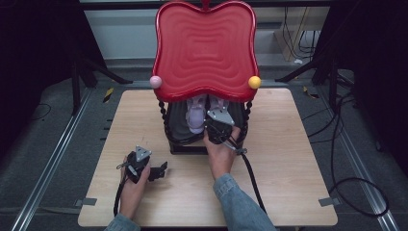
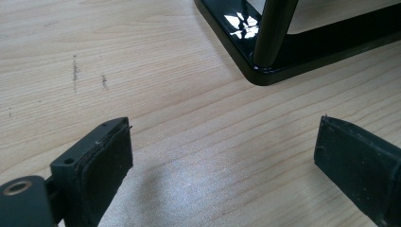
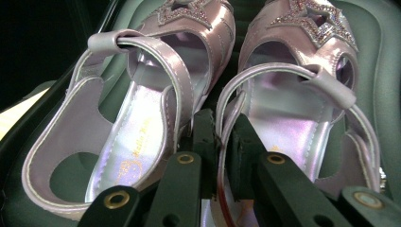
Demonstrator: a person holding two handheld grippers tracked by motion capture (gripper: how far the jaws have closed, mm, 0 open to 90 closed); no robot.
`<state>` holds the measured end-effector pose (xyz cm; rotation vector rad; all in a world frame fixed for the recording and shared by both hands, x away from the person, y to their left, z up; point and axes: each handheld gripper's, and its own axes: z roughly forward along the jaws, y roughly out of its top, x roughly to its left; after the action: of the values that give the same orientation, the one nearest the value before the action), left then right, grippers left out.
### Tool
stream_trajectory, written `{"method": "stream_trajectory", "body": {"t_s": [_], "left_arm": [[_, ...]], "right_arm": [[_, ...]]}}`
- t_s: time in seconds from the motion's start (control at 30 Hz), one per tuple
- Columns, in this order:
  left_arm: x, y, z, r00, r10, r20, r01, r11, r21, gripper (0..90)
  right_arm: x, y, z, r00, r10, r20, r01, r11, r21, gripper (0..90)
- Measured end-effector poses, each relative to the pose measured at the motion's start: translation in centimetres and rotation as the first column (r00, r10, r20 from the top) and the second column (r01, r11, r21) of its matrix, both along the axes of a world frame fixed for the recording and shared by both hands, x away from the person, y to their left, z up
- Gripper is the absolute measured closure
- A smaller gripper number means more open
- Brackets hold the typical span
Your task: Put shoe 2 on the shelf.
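Rack [image 1: 179,126]: 2 pink shoes [image 3: 142,118] sat side by side under red top [image 1: 204,48] | right gripper [image 3: 222,142] pinched 1 shoe's side | left gripper [image 2: 222,156] wide open, empty, on bare counter [image 2: 156,94] near rack edge

You had two lilac sandals [image 3: 142,142], one red-topped stand [image 1: 205,48], two grippers [image 1: 144,166], one table [image 1: 288,159].

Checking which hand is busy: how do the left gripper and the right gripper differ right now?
The left gripper lies low over the bare wooden table, jaws wide apart with nothing between them. The right gripper reaches under the red tray into the stand's lower shelf, jaws nearly together, pinching the inner edge of one lilac sandal. Both are hand-held with black padded jaws.
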<state>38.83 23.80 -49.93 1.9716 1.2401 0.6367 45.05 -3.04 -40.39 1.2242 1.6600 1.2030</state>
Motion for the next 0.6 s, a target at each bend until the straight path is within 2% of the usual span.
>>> {"method": "stream_trajectory", "body": {"t_s": [0.33,0.6], "left_arm": [[0.0,-0.2,-0.1,1.0,-0.005,-0.003,0.005,1.0,0.001,4.5],[0.0,-0.2,-0.1,1.0,-0.007,-0.003,0.007,1.0,0.002,4.5]], "right_arm": [[-0.2,-0.3,-0.1,1.0,-0.005,-0.002,0.005,0.9999,0.011,73.7],[-1.3,-0.6,0.4,0.9999,0.009,-0.007,-0.008,0.9999,0.007,71.3]]}}
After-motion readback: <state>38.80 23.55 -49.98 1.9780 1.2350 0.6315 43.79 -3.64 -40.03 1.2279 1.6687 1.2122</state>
